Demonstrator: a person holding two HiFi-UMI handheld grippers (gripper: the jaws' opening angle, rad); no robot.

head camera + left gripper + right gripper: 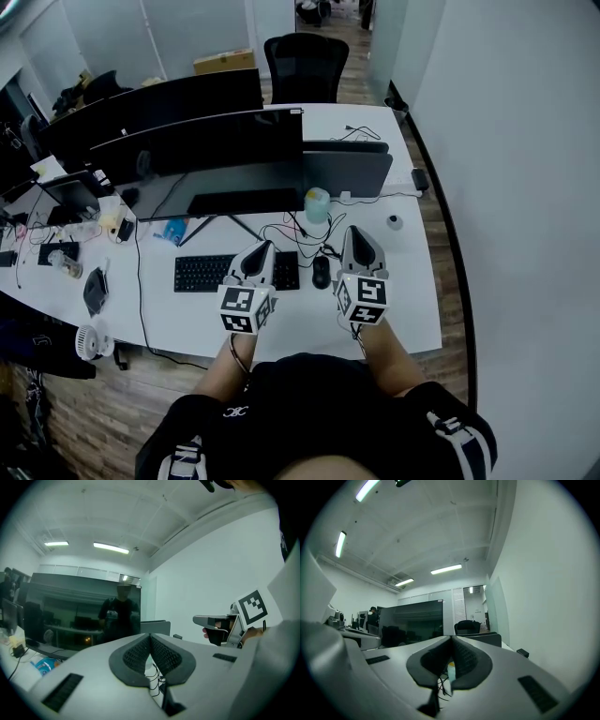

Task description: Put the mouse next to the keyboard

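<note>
In the head view a black mouse (pixel 322 272) lies on the white desk (pixel 412 305), a small gap to the right of a black keyboard (pixel 211 273). My left gripper (pixel 263 247) hovers over the keyboard's right end, hiding part of it, and its jaws are shut on nothing. My right gripper (pixel 357 232) is just right of the mouse, also shut and empty. In the left gripper view the left gripper (pixel 150 637) has its pads closed together at the tip. In the right gripper view the right gripper (pixel 451 639) shows the same, with only cables seen beyond.
A wide dark monitor (pixel 211 155) stands behind the keyboard, with a second screen (pixel 347 171) to its right. A pale cup (pixel 318 203) and tangled cables (pixel 291 230) lie behind the mouse. A small fan (pixel 91 340) sits at the desk's left front, and an office chair (pixel 305 66) stands beyond the desk.
</note>
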